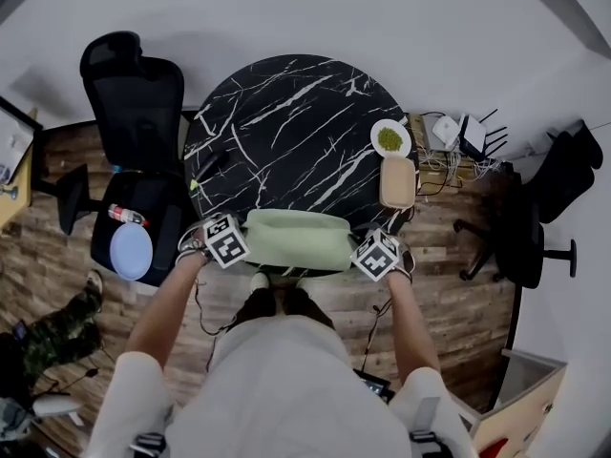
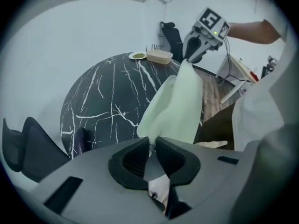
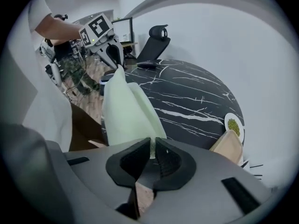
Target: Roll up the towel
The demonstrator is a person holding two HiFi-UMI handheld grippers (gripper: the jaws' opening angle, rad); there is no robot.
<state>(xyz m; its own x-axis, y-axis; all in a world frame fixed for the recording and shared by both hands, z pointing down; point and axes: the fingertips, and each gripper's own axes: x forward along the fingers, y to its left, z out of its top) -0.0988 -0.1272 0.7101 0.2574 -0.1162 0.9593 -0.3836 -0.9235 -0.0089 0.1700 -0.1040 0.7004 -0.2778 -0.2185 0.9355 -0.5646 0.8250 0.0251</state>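
A pale green towel [image 1: 296, 239] hangs stretched between my two grippers, just above the near edge of the round black marble table [image 1: 296, 132]. My left gripper [image 1: 227, 241] is shut on the towel's left corner, and my right gripper [image 1: 375, 254] is shut on the right corner. In the left gripper view the towel [image 2: 175, 106] runs from my jaws [image 2: 152, 146] up to the other gripper [image 2: 194, 50]. In the right gripper view the towel [image 3: 124, 111] runs the same way from the jaws [image 3: 153, 148] to the left gripper [image 3: 112, 50]. The lower part sags in folds towards the table.
A white plate of green bits [image 1: 389, 138] and a beige container [image 1: 398, 181] sit at the table's right edge. A dark object [image 1: 212, 165] lies at its left edge. A black office chair [image 1: 134, 93] stands left, holding a blue disc [image 1: 131, 251]. A router and cables [image 1: 458, 136] lie right.
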